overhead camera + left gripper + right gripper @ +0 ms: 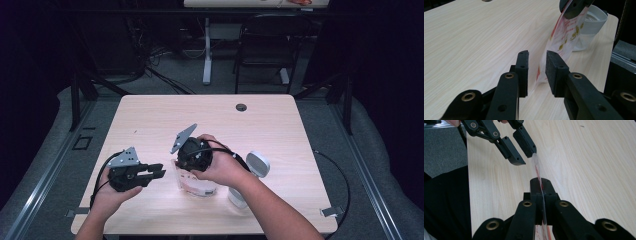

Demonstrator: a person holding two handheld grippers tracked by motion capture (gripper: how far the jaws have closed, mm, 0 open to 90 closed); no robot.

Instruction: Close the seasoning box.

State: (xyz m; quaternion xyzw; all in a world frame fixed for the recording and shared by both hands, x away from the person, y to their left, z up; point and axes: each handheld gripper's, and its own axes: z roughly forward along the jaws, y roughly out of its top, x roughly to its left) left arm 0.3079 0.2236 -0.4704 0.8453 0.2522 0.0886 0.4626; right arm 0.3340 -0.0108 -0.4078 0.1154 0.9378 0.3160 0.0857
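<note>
A clear plastic bag (198, 187) with red and gold print stands on edge on the light wooden table (200, 115). My right gripper (192, 171) points down over it and is shut on its top edge; the right gripper view shows the thin bag edge (538, 173) pinched between the closed jaws (541, 183). My left gripper (161, 173) lies low to the left, jaws aimed at the bag. In the left gripper view the jaws (537, 56) stand apart, with the bag's lower corner (564, 37) just beyond the gap and no pad pressing on it.
A white container (237, 196) and a round white lid (258, 163) sit right of the bag, close to the person's right forearm. A cable hole (241, 107) marks the table's far side. A chair and desk legs stand beyond the table.
</note>
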